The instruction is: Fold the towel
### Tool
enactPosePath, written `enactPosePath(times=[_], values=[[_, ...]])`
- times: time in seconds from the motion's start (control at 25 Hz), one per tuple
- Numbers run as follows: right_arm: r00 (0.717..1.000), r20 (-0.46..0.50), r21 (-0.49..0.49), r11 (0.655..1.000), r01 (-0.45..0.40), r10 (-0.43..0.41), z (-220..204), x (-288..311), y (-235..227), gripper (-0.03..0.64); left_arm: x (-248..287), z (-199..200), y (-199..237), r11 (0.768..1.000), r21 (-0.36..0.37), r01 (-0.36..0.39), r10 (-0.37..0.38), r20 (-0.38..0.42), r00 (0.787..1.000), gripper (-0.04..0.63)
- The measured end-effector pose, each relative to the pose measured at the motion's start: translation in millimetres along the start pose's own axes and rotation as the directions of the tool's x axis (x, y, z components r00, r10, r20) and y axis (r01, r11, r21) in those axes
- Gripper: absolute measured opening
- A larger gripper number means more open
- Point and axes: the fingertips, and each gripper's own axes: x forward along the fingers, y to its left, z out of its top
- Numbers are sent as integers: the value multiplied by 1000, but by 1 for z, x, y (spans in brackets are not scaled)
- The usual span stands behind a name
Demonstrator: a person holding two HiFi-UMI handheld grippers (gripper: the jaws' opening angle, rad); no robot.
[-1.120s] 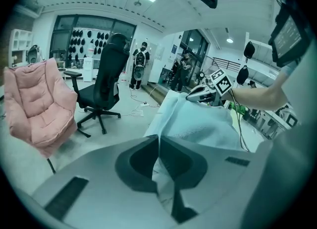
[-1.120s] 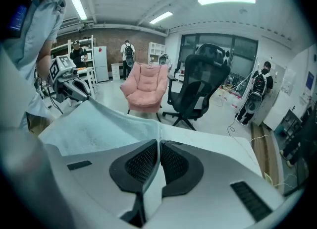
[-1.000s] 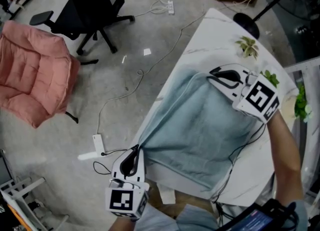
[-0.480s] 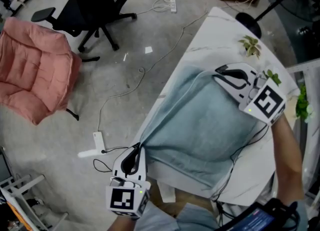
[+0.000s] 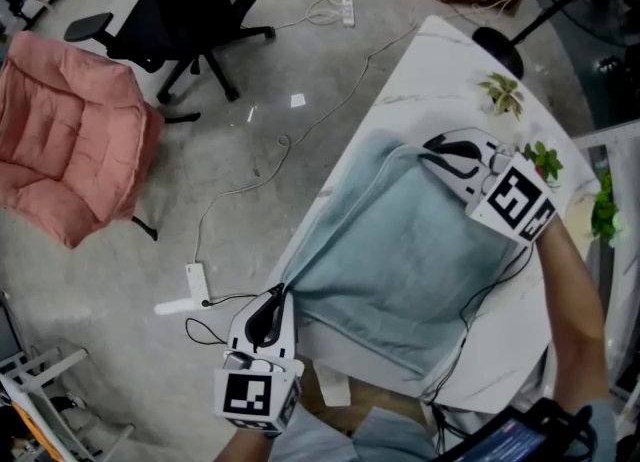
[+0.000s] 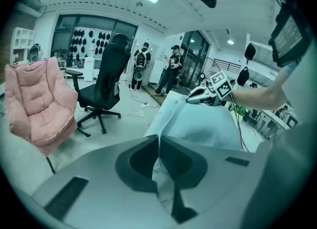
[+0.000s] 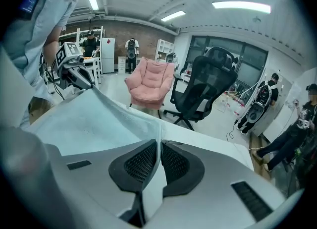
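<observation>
A light blue towel point(image 5: 400, 250) lies spread on the white marble table point(image 5: 440, 60). My left gripper point(image 5: 277, 295) sits off the table's near left edge, shut on the towel's near corner, which is pulled taut over the edge. In the left gripper view the cloth point(image 6: 198, 124) is pinched between the pads of that gripper point(image 6: 158, 141). My right gripper point(image 5: 425, 150) is at the towel's far corner, shut on the lifted edge. The right gripper view shows a thin fold of towel point(image 7: 89, 119) caught between the ribbed pads of the right gripper point(image 7: 159, 146).
A pink cushioned chair point(image 5: 65, 140) and a black office chair point(image 5: 180, 0) stand on the floor at left. Cables and a power strip point(image 5: 195, 285) lie beside the table. Small plants point(image 5: 500, 90) and a black lamp base point(image 5: 495, 45) sit at the table's far end. People stand far off.
The right gripper drifted slightly right and then came back left, still holding the towel's far corner. The left gripper has kept still.
</observation>
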Motion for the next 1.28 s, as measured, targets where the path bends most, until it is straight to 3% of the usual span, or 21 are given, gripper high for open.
enactPosePath(times=[0.16,0.32,0.44,0.64,1.04,1.28], values=[[995,-70,42,997,-65,68,-16,21,5,69,3,0,3,1000,-8,-7,7,-12,1000,15],[974,-133,89,981,-170,181,-19,22,8,130,3,-8,3,1000,-12,0,0,-16,1000,14],[962,-142,111,970,-217,231,-12,16,4,132,3,-8,4,1000,-19,-5,4,-29,1000,15],[963,-110,149,962,-231,248,-4,24,1,133,3,-4,6,999,-27,-20,18,-68,998,15],[958,-145,155,962,-226,248,-7,51,7,98,6,-7,7,1000,-18,-11,10,-31,999,15],[972,-140,86,980,-181,191,-1,44,3,49,5,-4,5,1000,-18,-9,9,-28,1000,15]])
